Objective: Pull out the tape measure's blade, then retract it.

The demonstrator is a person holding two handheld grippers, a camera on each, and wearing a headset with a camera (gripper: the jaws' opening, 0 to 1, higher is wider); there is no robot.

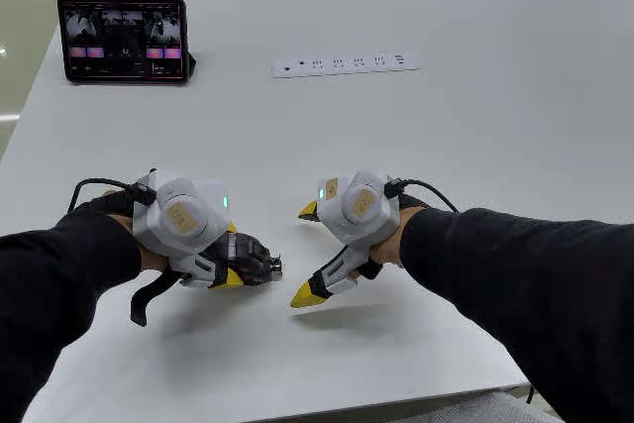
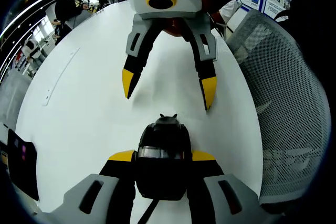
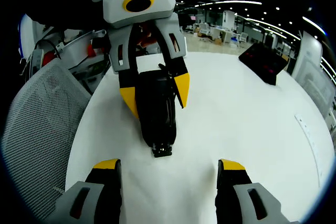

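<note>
The left gripper (image 1: 234,266), white-bodied with yellow-tipped jaws, was clamped across the black, rounded plastic case of the tape measure (image 1: 250,259), holding it low over the white workbench top (image 1: 446,146), near its front edge; in the left gripper view the case sat squarely between the two yellow tips, its small metal end hook (image 2: 168,115) pointing forward and no blade drawn out as far as could be seen; the right gripper (image 3: 169,164), of the same make, faced it nose to nose, jaws spread wide and empty, near the hook but apart from it; a dark tablet on a stand (image 1: 124,39) and a white power strip (image 1: 347,63) lay well away at the far side, out of the pull's line; the step in hand appeared to be taking the hook; to do it well, the right tips would probably need to come in level with the hook and close on that tab alone, not on the case mouth, since a bite on the housing would draw nothing; the left clamp ought to stay firm and steady while the right drew straight back along the blade's own line; on the return, the hook is better guided in than released, lest the blade snap home and jolt the case in its grip.
</note>
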